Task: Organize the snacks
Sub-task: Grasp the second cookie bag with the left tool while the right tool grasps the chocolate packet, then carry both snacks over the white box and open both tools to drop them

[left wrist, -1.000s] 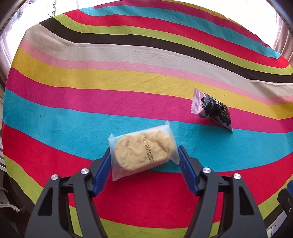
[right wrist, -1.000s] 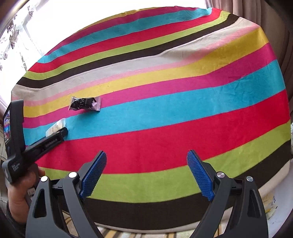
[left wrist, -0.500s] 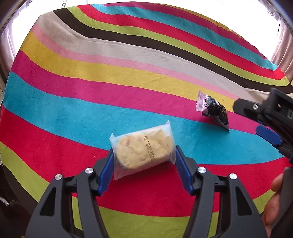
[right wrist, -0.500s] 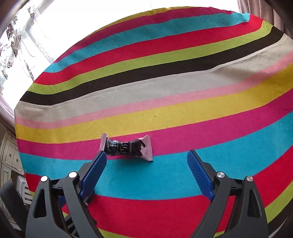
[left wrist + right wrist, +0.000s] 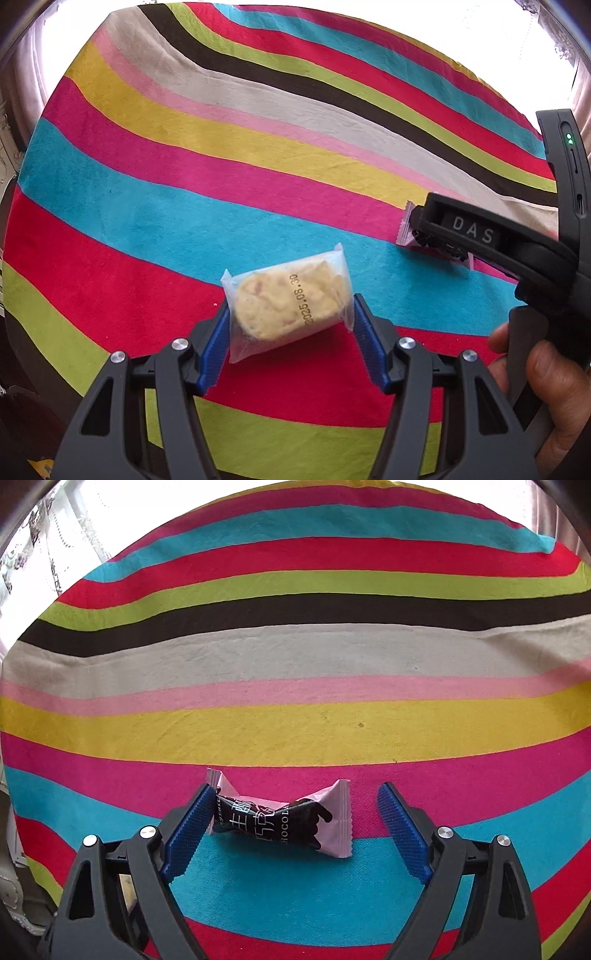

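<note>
The left gripper (image 5: 290,332) tilts steeply down, lifted off the striped cloth (image 5: 147,206), pads clamped on a clear-wrapped yellow biscuit (image 5: 286,302) lying crosswise. The right gripper (image 5: 295,827), angled down alike, has been narrowing; its jaws straddle the chocolate packet (image 5: 280,821) lying crosswise on the cloth, left pad touching, right apart.
</note>
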`<action>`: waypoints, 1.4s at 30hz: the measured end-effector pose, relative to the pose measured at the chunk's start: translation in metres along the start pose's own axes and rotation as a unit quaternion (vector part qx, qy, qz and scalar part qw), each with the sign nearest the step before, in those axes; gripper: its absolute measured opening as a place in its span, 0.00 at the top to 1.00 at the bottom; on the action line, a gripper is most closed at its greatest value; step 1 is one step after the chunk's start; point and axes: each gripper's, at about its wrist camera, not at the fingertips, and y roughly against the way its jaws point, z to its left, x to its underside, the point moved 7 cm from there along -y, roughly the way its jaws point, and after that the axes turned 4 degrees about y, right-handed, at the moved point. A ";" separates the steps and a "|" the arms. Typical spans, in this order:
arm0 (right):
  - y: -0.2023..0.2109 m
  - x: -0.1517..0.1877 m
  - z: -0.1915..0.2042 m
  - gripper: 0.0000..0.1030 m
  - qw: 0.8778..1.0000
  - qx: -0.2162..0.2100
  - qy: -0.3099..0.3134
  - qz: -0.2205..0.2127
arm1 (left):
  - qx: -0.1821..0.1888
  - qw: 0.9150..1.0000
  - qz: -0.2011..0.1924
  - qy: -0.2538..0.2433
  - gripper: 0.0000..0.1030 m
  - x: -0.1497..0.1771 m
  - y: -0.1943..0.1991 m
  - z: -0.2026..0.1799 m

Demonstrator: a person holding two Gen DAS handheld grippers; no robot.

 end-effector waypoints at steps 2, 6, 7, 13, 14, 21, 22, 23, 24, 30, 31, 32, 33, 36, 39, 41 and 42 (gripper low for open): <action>0.000 0.003 0.002 0.22 1.000 0.014 0.018 -0.003 | 0.000 1.000 -0.001 -0.001 0.40 -0.001 -0.001 -0.002; 0.002 0.006 0.002 0.33 0.999 0.023 0.035 -0.014 | 0.000 1.000 -0.003 0.002 0.40 -0.001 0.000 -0.001; 0.003 0.006 0.002 0.37 0.999 0.021 0.035 -0.016 | 0.000 1.000 -0.003 0.003 0.40 -0.001 0.000 0.000; 0.010 0.009 -0.005 0.69 0.999 0.001 0.026 -0.020 | 0.000 1.000 -0.006 0.005 0.40 0.000 0.002 0.000; 0.011 0.010 -0.005 0.71 0.999 -0.005 0.024 -0.021 | 0.000 1.000 -0.007 0.005 0.40 0.000 0.002 0.000; 0.022 0.020 -0.013 0.79 0.999 -0.023 0.022 -0.033 | 0.004 1.000 -0.009 0.001 0.40 -0.001 0.003 -0.001; 0.025 0.022 -0.013 0.79 0.999 -0.024 0.023 -0.034 | 0.005 1.000 -0.010 0.000 0.40 -0.001 0.003 -0.001; 0.027 0.025 -0.013 0.79 0.999 -0.026 0.024 -0.034 | 0.006 1.000 -0.010 0.000 0.40 0.000 0.004 -0.002; 0.030 0.028 -0.014 0.79 0.999 -0.027 0.023 -0.035 | 0.006 1.000 -0.011 0.000 0.40 0.000 0.004 -0.002; 0.050 0.045 -0.023 0.80 0.999 -0.033 0.017 -0.036 | 0.013 1.000 -0.013 0.000 0.40 0.000 0.008 -0.003; 0.053 0.048 -0.023 0.80 0.999 -0.034 0.017 -0.036 | 0.014 1.000 -0.013 -0.001 0.40 0.000 0.009 -0.004; 0.057 0.051 -0.024 0.80 0.999 -0.034 0.017 -0.036 | 0.016 1.000 -0.013 -0.001 0.40 0.000 0.010 -0.004; 0.060 0.054 -0.026 0.80 0.999 -0.035 0.017 -0.037 | 0.017 1.000 -0.013 -0.003 0.40 0.001 0.010 -0.005; 0.069 0.062 -0.029 0.80 0.998 -0.037 0.015 -0.038 | 0.021 1.000 -0.013 -0.006 0.40 0.002 0.012 -0.006; 0.079 0.069 -0.033 0.80 0.998 -0.038 0.012 -0.042 | 0.023 1.000 -0.014 -0.011 0.40 0.003 0.015 -0.009; 0.088 0.073 -0.036 0.80 0.998 -0.036 0.011 -0.046 | 0.024 1.000 -0.014 -0.015 0.40 0.005 0.018 -0.012; 0.091 0.075 -0.037 0.80 0.998 -0.034 0.011 -0.047 | 0.024 0.999 -0.014 -0.017 0.40 0.006 0.019 -0.013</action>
